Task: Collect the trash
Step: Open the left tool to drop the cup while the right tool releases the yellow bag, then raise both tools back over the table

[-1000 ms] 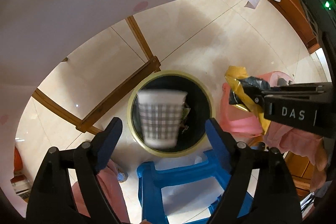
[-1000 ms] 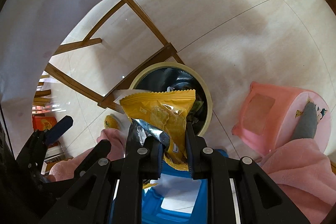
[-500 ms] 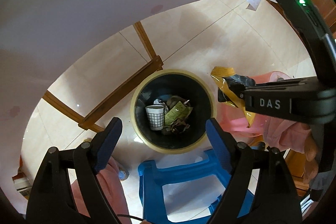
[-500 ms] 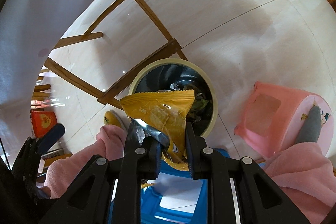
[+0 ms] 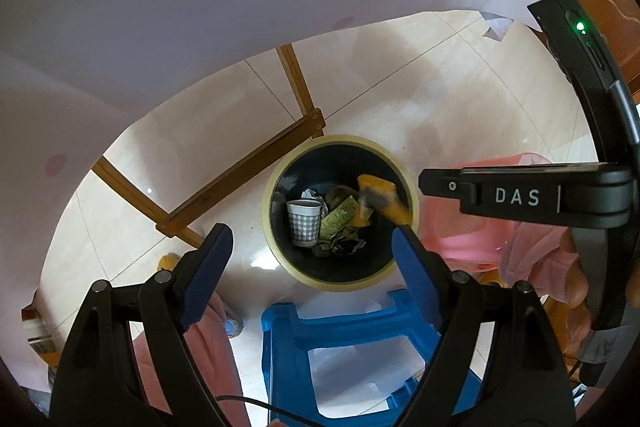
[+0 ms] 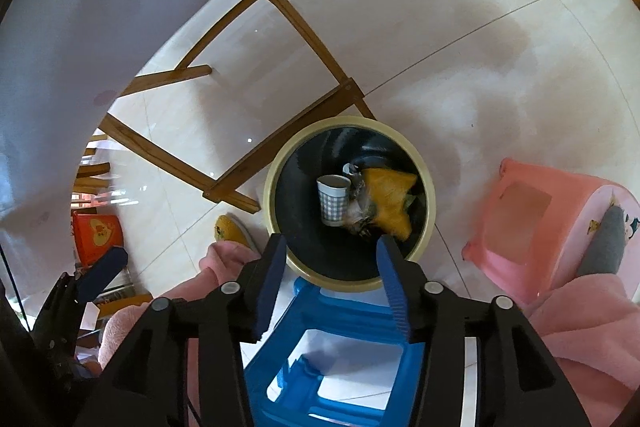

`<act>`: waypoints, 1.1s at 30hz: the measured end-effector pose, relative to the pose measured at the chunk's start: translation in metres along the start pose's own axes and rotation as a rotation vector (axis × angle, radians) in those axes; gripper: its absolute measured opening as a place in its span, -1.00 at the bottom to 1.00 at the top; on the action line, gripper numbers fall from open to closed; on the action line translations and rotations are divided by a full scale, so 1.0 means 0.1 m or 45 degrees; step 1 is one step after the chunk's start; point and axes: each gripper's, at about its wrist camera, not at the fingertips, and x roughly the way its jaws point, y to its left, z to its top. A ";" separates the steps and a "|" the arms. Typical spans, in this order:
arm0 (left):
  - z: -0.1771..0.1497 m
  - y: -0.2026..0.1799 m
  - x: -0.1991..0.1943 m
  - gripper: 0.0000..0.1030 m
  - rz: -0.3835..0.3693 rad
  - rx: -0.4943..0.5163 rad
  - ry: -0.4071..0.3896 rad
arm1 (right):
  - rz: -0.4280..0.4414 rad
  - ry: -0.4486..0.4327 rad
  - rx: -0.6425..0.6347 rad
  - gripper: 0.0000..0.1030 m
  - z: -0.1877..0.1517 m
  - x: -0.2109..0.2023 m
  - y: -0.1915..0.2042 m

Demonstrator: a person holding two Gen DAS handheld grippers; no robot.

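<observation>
Jaws apart over bin (image 6: 424, 227); tiled floor (image 6: 460, 47).

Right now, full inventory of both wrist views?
trash bin: 1, black with cream rim, on floor, centre
yellow snack wrapper: 1, blurred, inside bin
checked paper cup: 1, grey-white, upright in bin
crumpled trash: several pieces, bin bottom
blue stool: 1, below bin
pink stool: 1, right of bin
wooden frame: 1, brown, on floor beside bin
white cloth: 1, overhead
left gripper: open, empty
right gripper: open, empty
</observation>
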 end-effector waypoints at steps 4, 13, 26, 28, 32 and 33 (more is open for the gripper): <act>0.00 0.00 -0.02 0.55 -0.002 0.001 0.001 | 0.012 -0.008 -0.015 -0.06 -0.01 -0.04 0.05; -0.10 -0.11 -0.18 0.55 -0.025 0.076 0.041 | 0.028 -0.045 -0.082 -0.06 -0.08 -0.25 0.16; -0.21 -0.26 -1.02 0.55 0.019 0.208 -0.142 | 0.031 -0.213 -0.153 -0.06 -0.48 -1.13 0.35; -0.23 -0.22 -1.25 0.55 0.075 0.219 -0.213 | 0.052 -0.244 -0.161 -0.06 -0.58 -1.30 0.41; -0.22 -0.09 -1.59 0.55 0.146 0.201 -0.293 | 0.082 -0.304 -0.184 -0.06 -0.79 -1.60 0.52; -0.21 -0.05 -1.66 0.55 0.150 0.183 -0.302 | 0.081 -0.317 -0.191 -0.06 -0.84 -1.66 0.56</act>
